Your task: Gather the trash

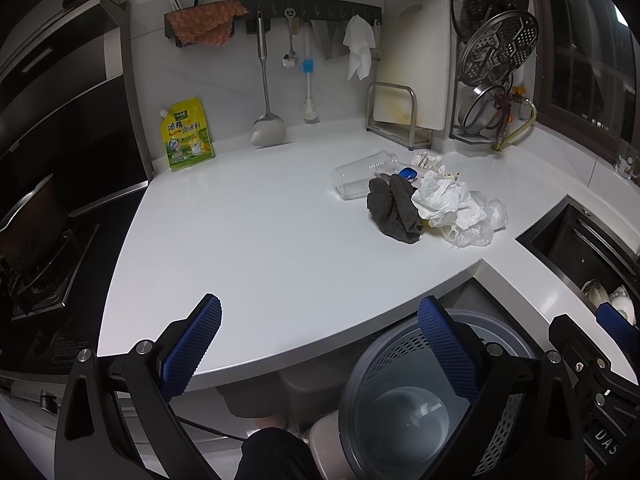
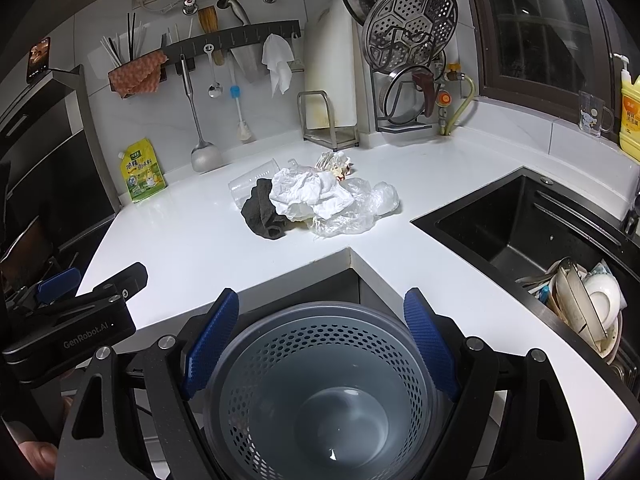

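Observation:
A pile of trash lies on the white counter (image 1: 248,220): crumpled white paper (image 1: 442,196) (image 2: 308,192), a clear plastic bag (image 1: 486,220) (image 2: 368,204), a dark grey rag (image 1: 394,208) (image 2: 264,212), a clear plastic cup on its side (image 1: 356,178) (image 2: 250,182) and a small wrapper (image 2: 334,162). A grey perforated trash bin (image 1: 404,396) (image 2: 320,392) stands on the floor below the counter's corner, empty. My left gripper (image 1: 320,344) is open and empty above the counter's front edge. My right gripper (image 2: 320,340) is open and empty above the bin.
A black sink (image 2: 516,224) with dishes (image 2: 588,304) is at the right. A stove with a pot (image 1: 32,220) is at the left. A yellow seasoning pouch (image 1: 186,134), hanging utensils (image 1: 264,80), a cutting board (image 1: 408,60) and a lid rack (image 2: 408,52) line the back wall.

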`<state>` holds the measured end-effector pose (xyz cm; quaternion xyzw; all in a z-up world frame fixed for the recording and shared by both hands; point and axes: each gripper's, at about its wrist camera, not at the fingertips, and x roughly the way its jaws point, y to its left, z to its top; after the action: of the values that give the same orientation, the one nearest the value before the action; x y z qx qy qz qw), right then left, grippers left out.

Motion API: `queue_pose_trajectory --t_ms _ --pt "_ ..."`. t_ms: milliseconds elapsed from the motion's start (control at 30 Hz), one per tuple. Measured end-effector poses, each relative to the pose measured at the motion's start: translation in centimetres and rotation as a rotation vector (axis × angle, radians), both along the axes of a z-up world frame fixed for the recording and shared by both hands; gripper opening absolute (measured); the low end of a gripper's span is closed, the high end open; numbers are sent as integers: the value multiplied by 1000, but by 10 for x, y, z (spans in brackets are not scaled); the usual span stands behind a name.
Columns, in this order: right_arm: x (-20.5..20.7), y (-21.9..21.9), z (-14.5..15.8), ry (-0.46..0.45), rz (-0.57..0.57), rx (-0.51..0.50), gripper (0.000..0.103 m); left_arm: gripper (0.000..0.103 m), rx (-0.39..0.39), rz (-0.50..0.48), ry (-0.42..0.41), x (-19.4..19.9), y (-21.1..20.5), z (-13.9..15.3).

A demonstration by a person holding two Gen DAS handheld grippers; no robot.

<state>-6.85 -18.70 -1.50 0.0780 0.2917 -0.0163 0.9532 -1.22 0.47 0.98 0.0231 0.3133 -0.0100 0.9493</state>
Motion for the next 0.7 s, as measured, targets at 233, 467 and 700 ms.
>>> queue_pose_trajectory --t_ms 233,467,700 --pt "12 -11 -19 30 -17 6 81 97 -29 -1 5 8 7 -13" --pt "37 -31 -34 64 -37 7 81 97 -36 -5 14 36 4 -24" --pt "77 -49 -31 60 -34 1 81 97 -41 -12 23 77 -6 -28"
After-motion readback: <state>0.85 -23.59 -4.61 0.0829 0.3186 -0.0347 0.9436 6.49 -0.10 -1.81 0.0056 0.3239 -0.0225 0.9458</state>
